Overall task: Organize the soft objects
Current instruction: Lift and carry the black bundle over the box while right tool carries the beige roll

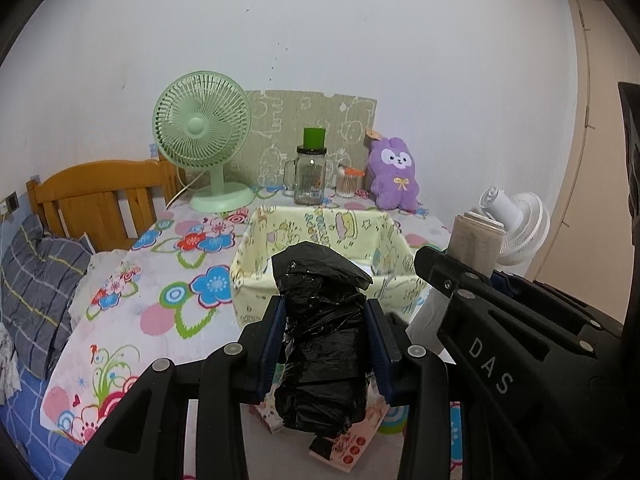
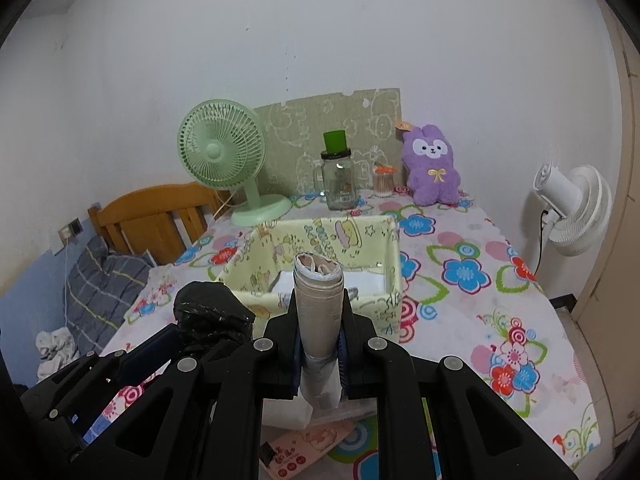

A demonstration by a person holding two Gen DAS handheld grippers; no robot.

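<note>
While the left gripper [image 1: 326, 334] clamped a black bag roll [image 1: 322, 320], the right gripper [image 2: 319, 344] pinched an upright grey roll [image 2: 318, 292]; both rolls hung above the floral cloth [image 2: 472, 264], just short of the yellow bin [image 2: 320, 256]. White letters "DAS" [image 1: 490, 364] showed on the right gripper's body. Print on the jar [image 1: 311, 176] and the pink packet [image 2: 304, 450] was too small to read.
</note>
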